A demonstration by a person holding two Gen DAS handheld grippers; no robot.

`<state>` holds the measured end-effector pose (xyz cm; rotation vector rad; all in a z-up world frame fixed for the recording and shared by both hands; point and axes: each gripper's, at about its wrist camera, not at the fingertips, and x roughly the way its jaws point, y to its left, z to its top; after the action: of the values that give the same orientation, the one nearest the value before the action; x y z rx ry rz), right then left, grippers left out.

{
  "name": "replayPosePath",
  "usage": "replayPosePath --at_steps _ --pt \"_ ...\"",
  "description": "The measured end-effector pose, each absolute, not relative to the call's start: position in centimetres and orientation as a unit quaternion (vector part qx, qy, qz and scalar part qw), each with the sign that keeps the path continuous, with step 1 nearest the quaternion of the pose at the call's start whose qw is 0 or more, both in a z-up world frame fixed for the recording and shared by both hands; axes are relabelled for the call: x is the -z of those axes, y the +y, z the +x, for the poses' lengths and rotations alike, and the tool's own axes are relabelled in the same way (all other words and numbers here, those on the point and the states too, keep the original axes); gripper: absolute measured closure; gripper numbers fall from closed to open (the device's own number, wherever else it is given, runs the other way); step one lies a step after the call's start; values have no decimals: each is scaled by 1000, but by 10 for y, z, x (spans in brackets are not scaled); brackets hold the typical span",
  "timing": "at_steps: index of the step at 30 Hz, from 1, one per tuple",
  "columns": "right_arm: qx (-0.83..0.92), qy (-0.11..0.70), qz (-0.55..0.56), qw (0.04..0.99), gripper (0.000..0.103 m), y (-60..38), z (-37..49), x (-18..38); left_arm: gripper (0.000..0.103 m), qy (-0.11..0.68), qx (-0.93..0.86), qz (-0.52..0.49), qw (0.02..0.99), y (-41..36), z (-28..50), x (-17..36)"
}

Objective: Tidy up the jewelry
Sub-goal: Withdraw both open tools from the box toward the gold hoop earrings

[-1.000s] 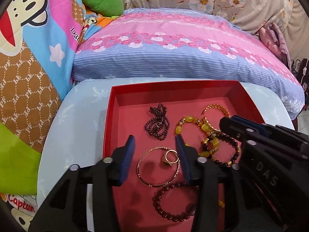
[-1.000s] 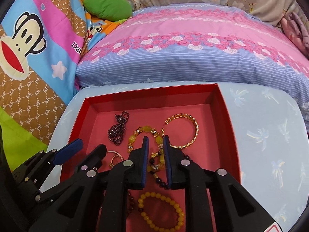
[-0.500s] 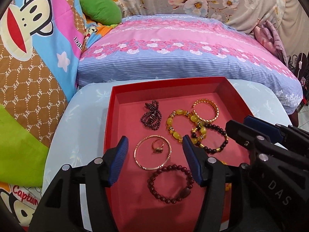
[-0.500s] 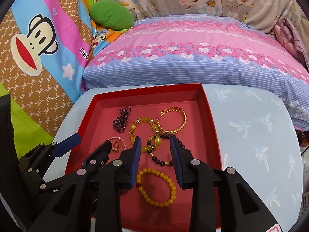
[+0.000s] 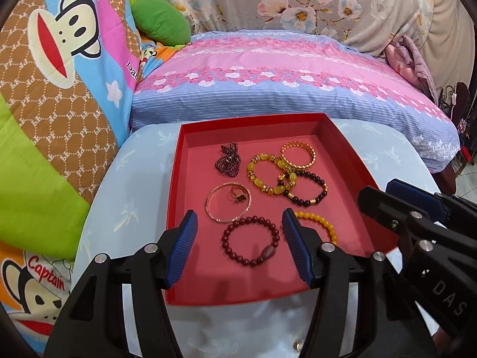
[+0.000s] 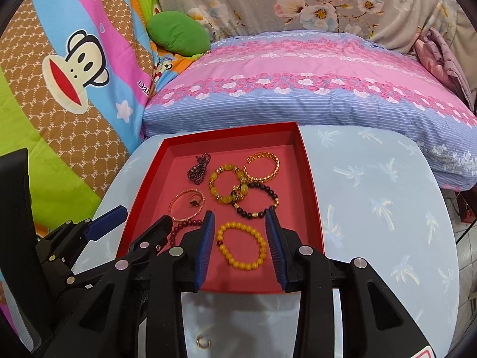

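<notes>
Both hand-held grippers, left (image 5: 238, 246) and right (image 6: 240, 246), have pulled back from the red tray (image 5: 174, 197) at frame centre and now gape open, empty, leaving the bracelets (image 6: 241, 244) spread inside, so sorting looks nearly finished.

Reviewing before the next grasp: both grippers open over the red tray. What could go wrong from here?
1. The yellow-stone bracelet overlaps the dark bead bracelet and touches the gold bangle; lifting one may drag the others.
2. A small ring lies inside the thin gold bangle; wide fingers could catch both.
3. A small gold ring sits on the table outside the red tray, near the edge, and is easy to overlook or knock off.
</notes>
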<state>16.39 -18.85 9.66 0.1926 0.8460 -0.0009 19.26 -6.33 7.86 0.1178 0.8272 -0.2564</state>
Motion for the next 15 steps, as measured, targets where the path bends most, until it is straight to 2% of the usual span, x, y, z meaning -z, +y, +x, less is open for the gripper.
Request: replayPosePath --at_steps 6,15 --pt "-7 413 82 907 68 -189 132 -95 43 404 120 46 906 -52 163 -77" --pt "3 443 82 893 68 -203 88 -66 43 423 112 42 898 -32 121 -59"
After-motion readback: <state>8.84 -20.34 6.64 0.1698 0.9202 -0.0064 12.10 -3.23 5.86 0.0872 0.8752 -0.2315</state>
